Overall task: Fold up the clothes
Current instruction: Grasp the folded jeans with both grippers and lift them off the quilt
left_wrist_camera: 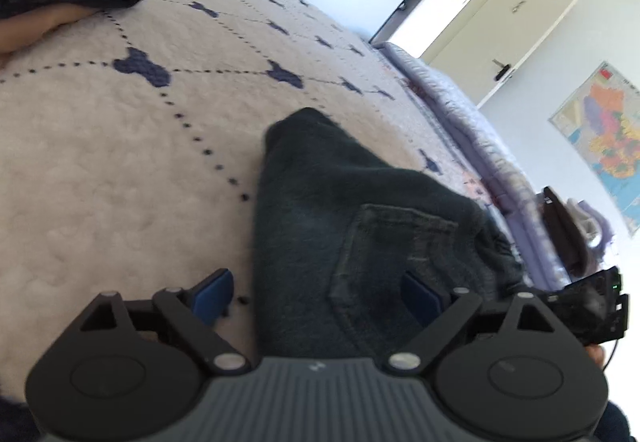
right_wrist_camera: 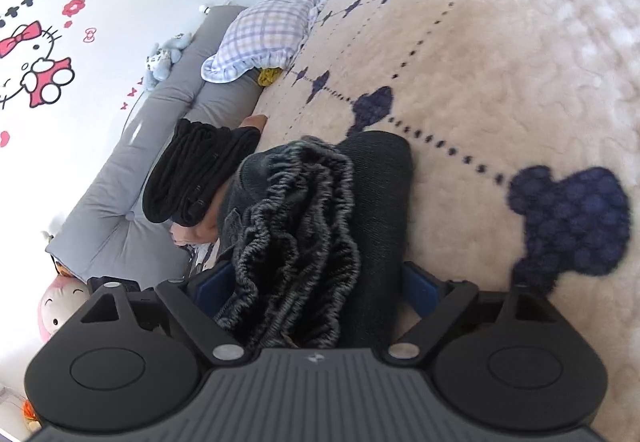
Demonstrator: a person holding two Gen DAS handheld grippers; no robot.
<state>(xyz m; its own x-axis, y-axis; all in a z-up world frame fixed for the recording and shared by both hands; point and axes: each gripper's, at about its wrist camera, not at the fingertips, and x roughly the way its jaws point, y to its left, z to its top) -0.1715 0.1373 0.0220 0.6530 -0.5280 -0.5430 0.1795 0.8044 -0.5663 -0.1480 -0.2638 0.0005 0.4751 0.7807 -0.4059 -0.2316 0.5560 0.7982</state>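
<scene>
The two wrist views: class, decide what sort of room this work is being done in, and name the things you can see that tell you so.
Most likely a bedroom, probably a child's. The dark jeans lie on a bed blanket, a checked pillow sits at the padded headboard, and a cartoon cat sticker decorates the wall.

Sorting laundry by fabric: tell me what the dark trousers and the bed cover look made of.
Dark trousers: likely soft denim or heavy cotton, matte; stitched patch pocket, gathered elastic waistband.
Bed cover: plush fleece-like pile, cream with navy shapes; nubby, fuzzy surface. Fibre unclear.
</scene>
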